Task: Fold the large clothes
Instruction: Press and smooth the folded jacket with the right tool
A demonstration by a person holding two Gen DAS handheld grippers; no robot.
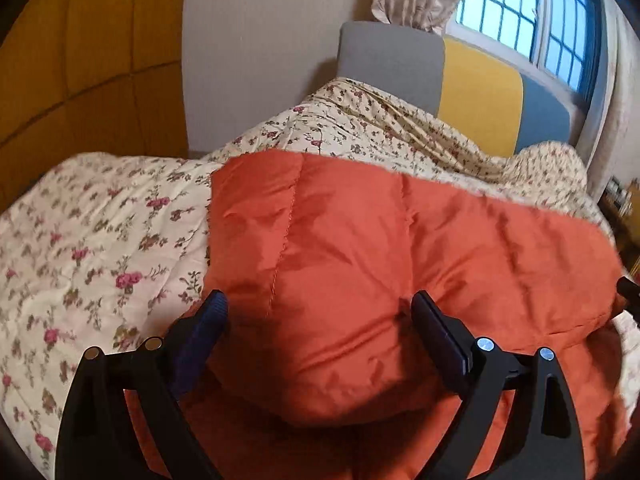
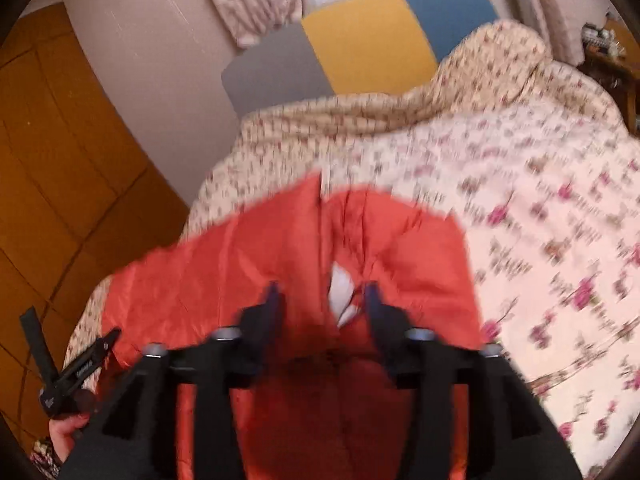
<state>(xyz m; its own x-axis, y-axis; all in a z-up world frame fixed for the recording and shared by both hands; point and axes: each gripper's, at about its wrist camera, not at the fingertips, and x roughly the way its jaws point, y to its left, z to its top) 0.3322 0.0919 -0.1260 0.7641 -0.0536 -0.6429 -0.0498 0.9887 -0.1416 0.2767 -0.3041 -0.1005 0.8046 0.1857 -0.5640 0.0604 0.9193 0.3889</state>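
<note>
1. Your left gripper (image 1: pixel 320 300) has its jaws spread wide, one on each side of a puffy fold of the orange jacket (image 1: pixel 360 248); the pads do not press it.
2. The jacket lies on the flowered quilt (image 1: pixel 92 240) directly ahead of and under both grippers, its long axis running from your left gripper out to the right.
3. Your right gripper (image 2: pixel 320 292) has its jaws partly apart over the jacket's front opening, where a white lining (image 2: pixel 340 284) shows; nothing is clamped.
4. The right view is blurred, so the jacket's seams are hard to read there.
5. The jacket's near edge is hidden below both grippers; your left hand (image 2: pixel 66 426) shows only partly.
</note>
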